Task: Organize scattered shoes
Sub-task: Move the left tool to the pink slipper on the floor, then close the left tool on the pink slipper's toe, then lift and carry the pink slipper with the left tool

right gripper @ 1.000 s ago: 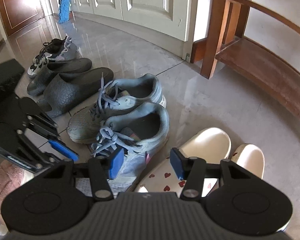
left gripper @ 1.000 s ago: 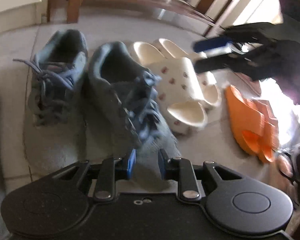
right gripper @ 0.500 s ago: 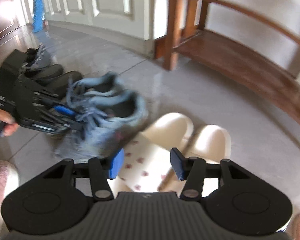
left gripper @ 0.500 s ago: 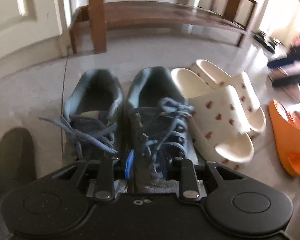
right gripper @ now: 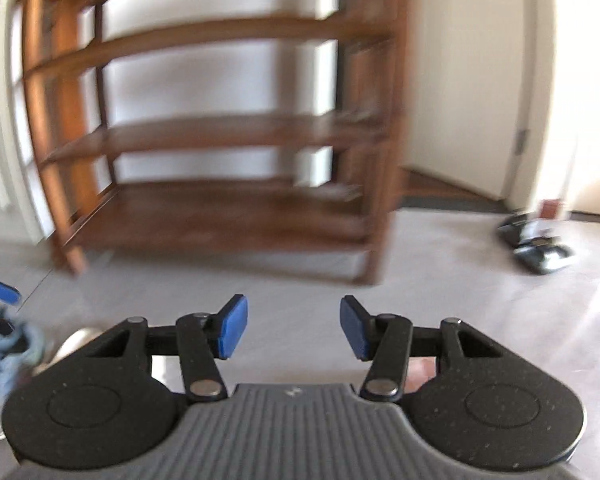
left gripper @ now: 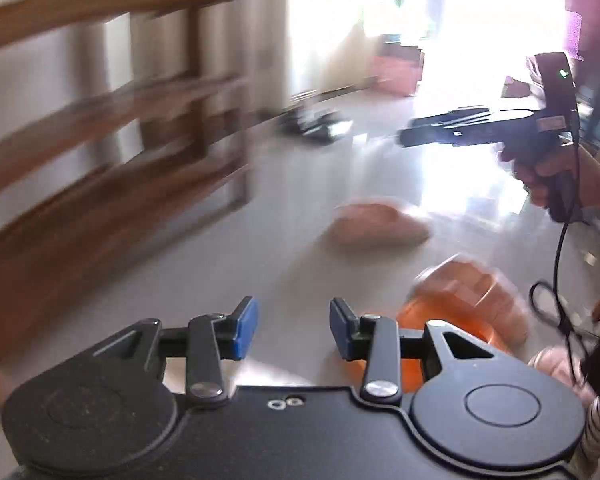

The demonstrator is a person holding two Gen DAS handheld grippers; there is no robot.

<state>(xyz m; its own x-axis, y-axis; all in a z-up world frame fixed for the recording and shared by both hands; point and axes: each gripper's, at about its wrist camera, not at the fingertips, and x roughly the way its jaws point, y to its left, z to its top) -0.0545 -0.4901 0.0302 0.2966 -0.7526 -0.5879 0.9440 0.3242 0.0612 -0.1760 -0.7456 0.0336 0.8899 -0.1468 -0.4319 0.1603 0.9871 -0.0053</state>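
Both views are blurred by motion. In the left wrist view my left gripper (left gripper: 293, 330) hangs over bare floor; its jaws are opening and nothing is between them. Orange slippers (left gripper: 460, 304) lie just right of it, with a pinkish slipper (left gripper: 380, 226) farther off. My right gripper (left gripper: 408, 132), held by a hand (left gripper: 548, 176), is in the air at the upper right. In the right wrist view my right gripper (right gripper: 293, 328) stands open and empty, facing the wooden shoe rack (right gripper: 220, 140). A blue sneaker (right gripper: 4, 352) and a cream slipper heel (right gripper: 72, 340) sit at the lower left.
A pair of dark shoes (right gripper: 536, 240) lies on the floor right of the rack, also seen as dark shoes (left gripper: 312, 124) near a bright doorway. A black cable (left gripper: 560, 280) hangs from the right gripper. Pale tiled floor (right gripper: 300, 280) spreads before the rack.
Both grippers have swung to the right, away from the blue sneakers and the cream slippers. The left jaws have let go of the sneaker and spread. The right gripper now faces the rack.
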